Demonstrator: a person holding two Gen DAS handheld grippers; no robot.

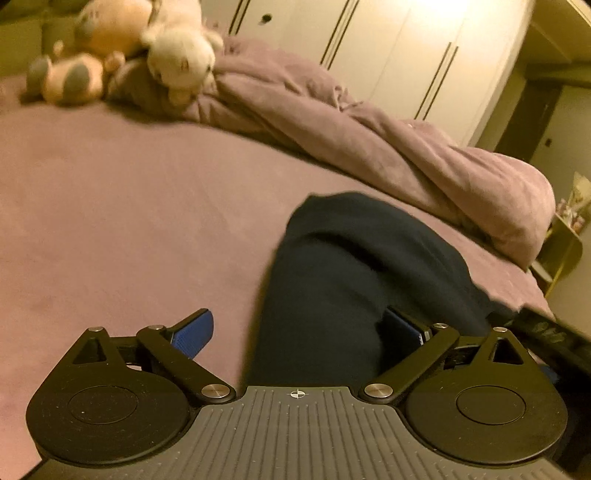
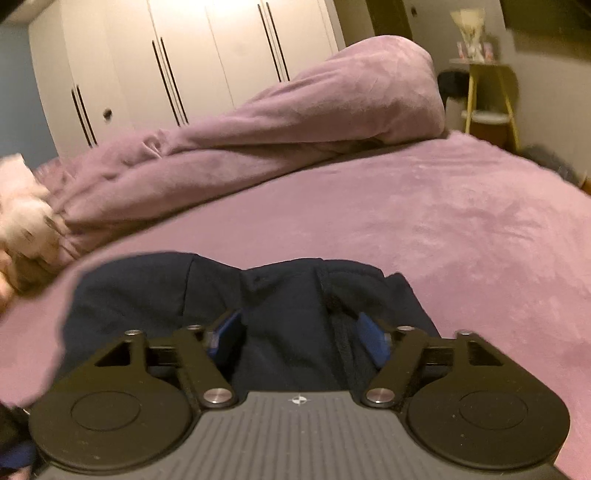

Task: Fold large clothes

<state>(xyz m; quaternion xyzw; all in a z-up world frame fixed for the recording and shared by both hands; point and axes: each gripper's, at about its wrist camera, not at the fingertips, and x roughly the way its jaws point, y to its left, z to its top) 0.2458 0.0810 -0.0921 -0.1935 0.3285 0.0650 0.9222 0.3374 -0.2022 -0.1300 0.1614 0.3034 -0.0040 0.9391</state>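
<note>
Navy garment (image 1: 343, 266), one, lies on the bed (image 1: 129, 206); both hand-held grippers, left (image 1: 306, 332) and right (image 2: 299, 332), spread wide, seemingly gripping nothing; two plush toys (image 1: 110, 51) beyond.

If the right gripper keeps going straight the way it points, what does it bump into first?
Most likely the dark blue garment: it lies between the open right gripper fingers, right ahead. Beyond is the purple bed cover.

Warm, dim yellowish light fills the room. A bright glare washes out the top of the white wardrobe (image 1: 436, 14) at the far wall. The plush toys (image 1: 110, 48) are smeared with blur. The dark garment (image 2: 258, 295) shows almost no detail. Straight lines bow towards the edges of both views.
</note>
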